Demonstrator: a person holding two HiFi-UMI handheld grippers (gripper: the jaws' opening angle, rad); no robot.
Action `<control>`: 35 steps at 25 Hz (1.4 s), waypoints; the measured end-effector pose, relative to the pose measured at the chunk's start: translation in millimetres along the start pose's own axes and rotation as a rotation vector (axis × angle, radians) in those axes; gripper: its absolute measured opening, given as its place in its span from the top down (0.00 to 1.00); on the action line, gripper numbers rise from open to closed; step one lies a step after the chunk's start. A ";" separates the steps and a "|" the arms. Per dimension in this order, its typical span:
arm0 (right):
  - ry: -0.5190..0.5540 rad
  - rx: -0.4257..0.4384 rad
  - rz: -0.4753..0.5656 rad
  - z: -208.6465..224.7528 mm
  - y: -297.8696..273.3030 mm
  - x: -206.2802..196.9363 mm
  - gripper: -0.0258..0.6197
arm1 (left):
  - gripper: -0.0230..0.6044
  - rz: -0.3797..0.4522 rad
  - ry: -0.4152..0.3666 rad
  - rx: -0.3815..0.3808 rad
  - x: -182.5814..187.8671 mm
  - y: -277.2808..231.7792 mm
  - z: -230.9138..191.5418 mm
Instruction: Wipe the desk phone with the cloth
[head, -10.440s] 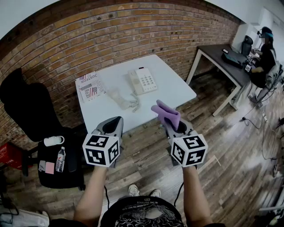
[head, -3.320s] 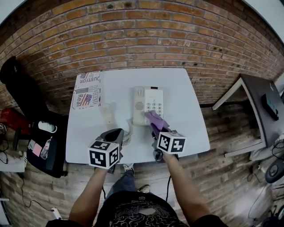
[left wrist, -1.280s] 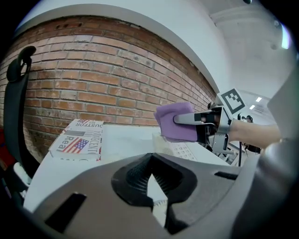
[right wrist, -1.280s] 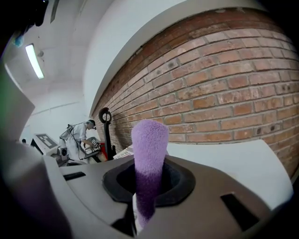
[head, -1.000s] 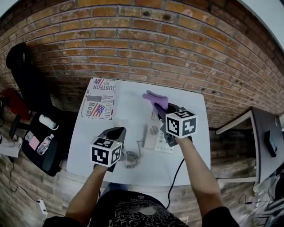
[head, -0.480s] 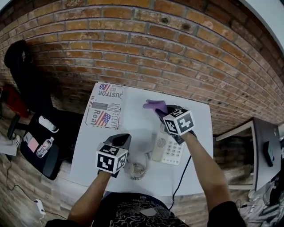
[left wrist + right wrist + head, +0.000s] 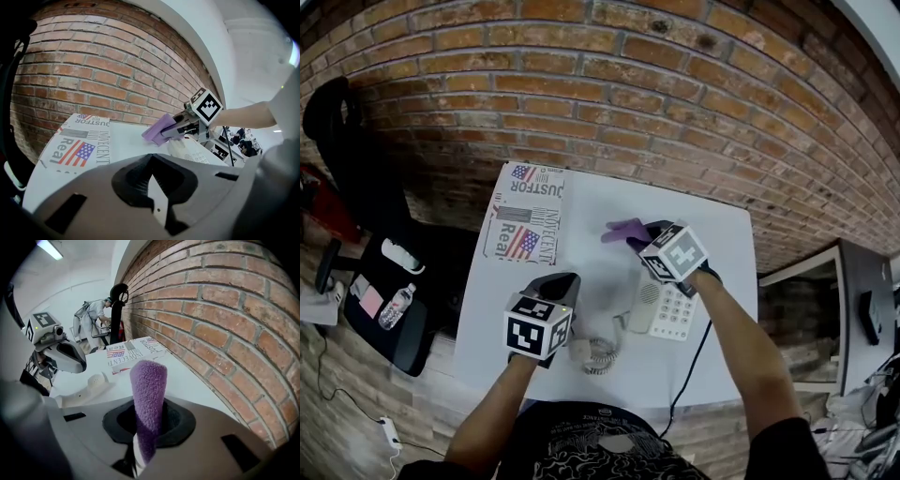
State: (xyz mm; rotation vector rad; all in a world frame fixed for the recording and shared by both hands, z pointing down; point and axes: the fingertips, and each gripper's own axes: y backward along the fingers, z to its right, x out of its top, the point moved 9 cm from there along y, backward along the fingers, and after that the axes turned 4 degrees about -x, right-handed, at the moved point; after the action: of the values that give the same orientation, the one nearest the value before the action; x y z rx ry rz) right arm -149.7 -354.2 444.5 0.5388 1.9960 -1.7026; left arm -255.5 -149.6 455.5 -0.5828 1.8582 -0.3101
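Observation:
A cream desk phone [image 7: 667, 309] sits on the white table [image 7: 581, 202], its handset [image 7: 89, 384] off the cradle and lying to its left. The coiled cord [image 7: 601, 355] trails toward the front edge. My right gripper [image 7: 643, 234] hovers over the phone's far end, shut on a purple cloth [image 7: 622, 230] that sticks out leftward. From the left gripper view the cloth [image 7: 158, 128] hangs just above the phone [image 7: 188, 153]. My left gripper [image 7: 558, 279] is shut and holds nothing, hovering left of the phone above the handset.
A folded newspaper [image 7: 526, 212] lies at the table's back left, close to the brick wall [image 7: 675, 103]. A black chair [image 7: 389, 309] with a bottle stands left of the table. A second desk [image 7: 853, 309] is at the right.
The right gripper has swung the cloth round to point left over the phone's far end. The left gripper has stayed shut beside the phone.

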 end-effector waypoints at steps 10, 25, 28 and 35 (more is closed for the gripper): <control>0.015 0.028 -0.010 -28.0 2.1 -13.8 0.89 | 0.95 0.005 -0.005 0.015 -10.8 13.7 12.5; 0.024 0.093 0.014 -80.3 11.4 -40.5 0.89 | 0.95 0.007 -0.003 0.052 -39.7 39.1 44.2; 0.031 0.104 0.014 -90.2 12.9 -45.8 0.89 | 0.95 0.009 -0.003 0.061 -45.5 43.8 50.2; 0.034 0.122 0.026 -110.7 17.7 -60.0 0.89 | 0.95 0.010 -0.005 0.076 -57.7 52.3 64.1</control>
State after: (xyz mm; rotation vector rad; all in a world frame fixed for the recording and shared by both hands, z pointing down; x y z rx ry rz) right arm -100.6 -242.1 479.1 0.6369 1.9087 -1.8200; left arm -193.0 -70.5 454.0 -0.5223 1.8357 -0.3704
